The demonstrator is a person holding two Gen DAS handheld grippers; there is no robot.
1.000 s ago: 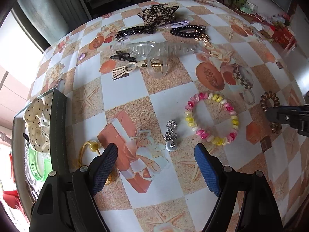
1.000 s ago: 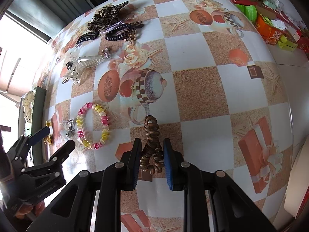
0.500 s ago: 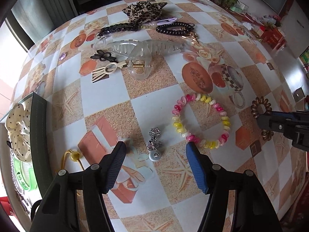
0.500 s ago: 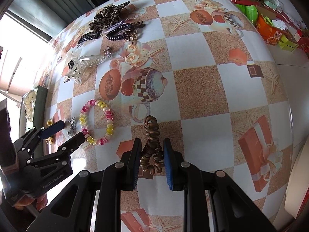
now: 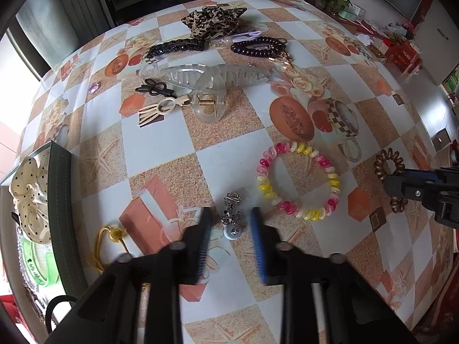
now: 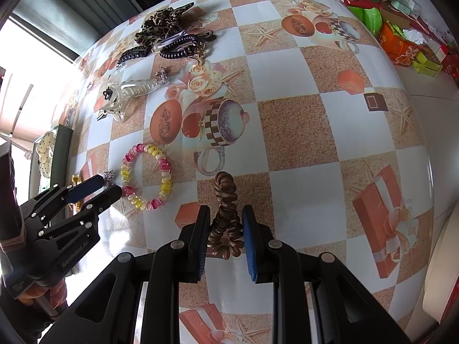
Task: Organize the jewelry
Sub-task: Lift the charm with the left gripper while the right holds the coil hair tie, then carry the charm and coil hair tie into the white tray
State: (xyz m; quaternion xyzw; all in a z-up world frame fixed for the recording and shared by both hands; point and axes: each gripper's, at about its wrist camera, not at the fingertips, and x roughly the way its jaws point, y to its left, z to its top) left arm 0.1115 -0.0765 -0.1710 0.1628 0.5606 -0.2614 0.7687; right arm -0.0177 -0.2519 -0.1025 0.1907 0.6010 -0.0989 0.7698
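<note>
Two grippers at work: my left gripper point(image 5: 231, 225) has just been closing around the small silver charm point(image 5: 232, 218) beside the pink-and-yellow coil bracelet point(image 5: 299, 180), pads not yet pressing; my right gripper point(image 6: 224, 223) clamps the brown spiral hair tie point(image 6: 225, 218), both probably bound for storage.

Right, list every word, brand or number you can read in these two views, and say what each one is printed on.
"GenRobot.AI": white lettering on the black body of the left gripper, read in the right wrist view.
Green printing on the round green item in the tray: too blurred to read.
Lettering on the boxes at the far right: too small to read.
Nothing else carries text.
</note>
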